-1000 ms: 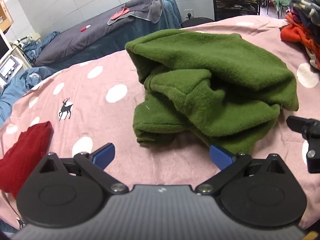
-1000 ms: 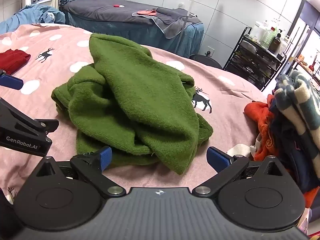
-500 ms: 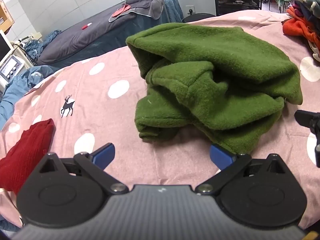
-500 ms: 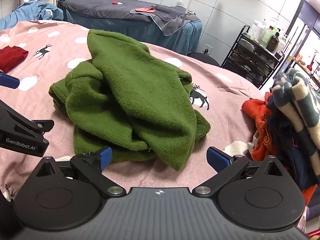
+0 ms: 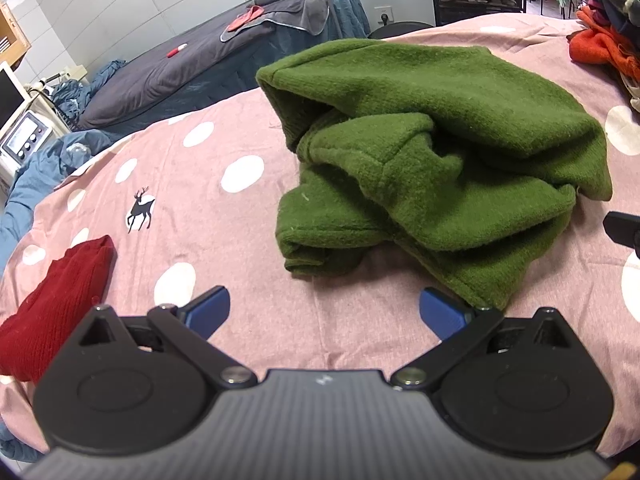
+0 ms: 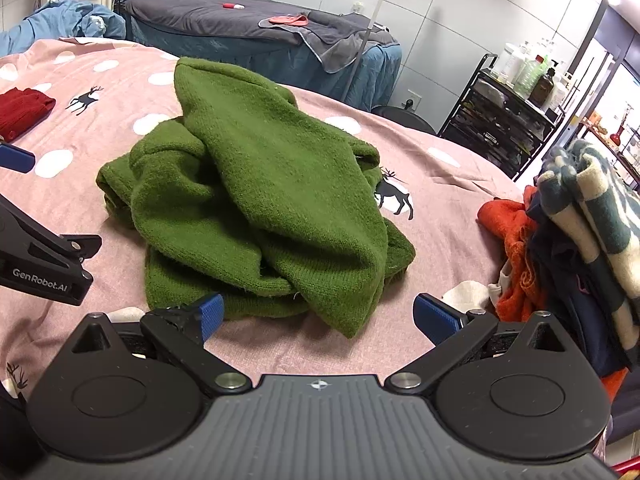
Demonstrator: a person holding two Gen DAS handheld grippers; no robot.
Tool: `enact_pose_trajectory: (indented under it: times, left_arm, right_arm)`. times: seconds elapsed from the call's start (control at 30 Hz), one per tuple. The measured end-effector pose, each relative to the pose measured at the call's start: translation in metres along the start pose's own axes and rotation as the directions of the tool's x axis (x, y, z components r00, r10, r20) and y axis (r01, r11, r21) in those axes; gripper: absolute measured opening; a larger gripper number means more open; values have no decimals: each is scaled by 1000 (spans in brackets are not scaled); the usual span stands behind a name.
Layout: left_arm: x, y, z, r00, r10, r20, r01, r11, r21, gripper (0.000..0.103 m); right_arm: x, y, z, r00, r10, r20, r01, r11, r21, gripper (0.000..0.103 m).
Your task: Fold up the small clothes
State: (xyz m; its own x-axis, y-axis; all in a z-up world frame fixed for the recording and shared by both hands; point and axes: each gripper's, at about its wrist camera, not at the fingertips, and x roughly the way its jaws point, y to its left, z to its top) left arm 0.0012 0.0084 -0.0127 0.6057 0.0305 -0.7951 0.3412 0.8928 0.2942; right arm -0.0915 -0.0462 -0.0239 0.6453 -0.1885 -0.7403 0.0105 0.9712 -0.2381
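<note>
While a crumpled green fleece garment lies heaped on a pink polka-dot sheet, the left gripper is seen from the left wrist camera with its blue-tipped jaws spread wide and nothing held between them. The garment's nearest hem is seen just beside the gripper's right fingertip. A folded red garment lies on the sheet well to the left of the green garment, beyond a printed deer. A pile of orange and dark clothes is seen at the sheet's far right edge, and a grey-covered treatment bed stands behind the sheet. Compared with one second earlier, the green garment is framed slightly farther from this gripper.

From the right wrist camera, the right gripper is likewise shown wide apart and empty, with the green garment directly ahead and a hanging flap close between its fingertips. To the right of the garment, an orange item and a checked blanket are stacked in the pile. A black shelf cart holding bottles is seen behind it. The left gripper's body is visible left of the garment, apart from it. This view is shown pulled back slightly from the earlier frame.
</note>
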Motion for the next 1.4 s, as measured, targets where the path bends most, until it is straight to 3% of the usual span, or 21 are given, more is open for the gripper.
enact_pose_trajectory:
  times: [1.4]
  left_arm:
    - [2, -2, -5, 1000, 11, -9, -11, 1000, 18, 103]
  right_arm:
    - [-4, 1, -4, 1000, -11, 9, 11, 1000, -15, 103]
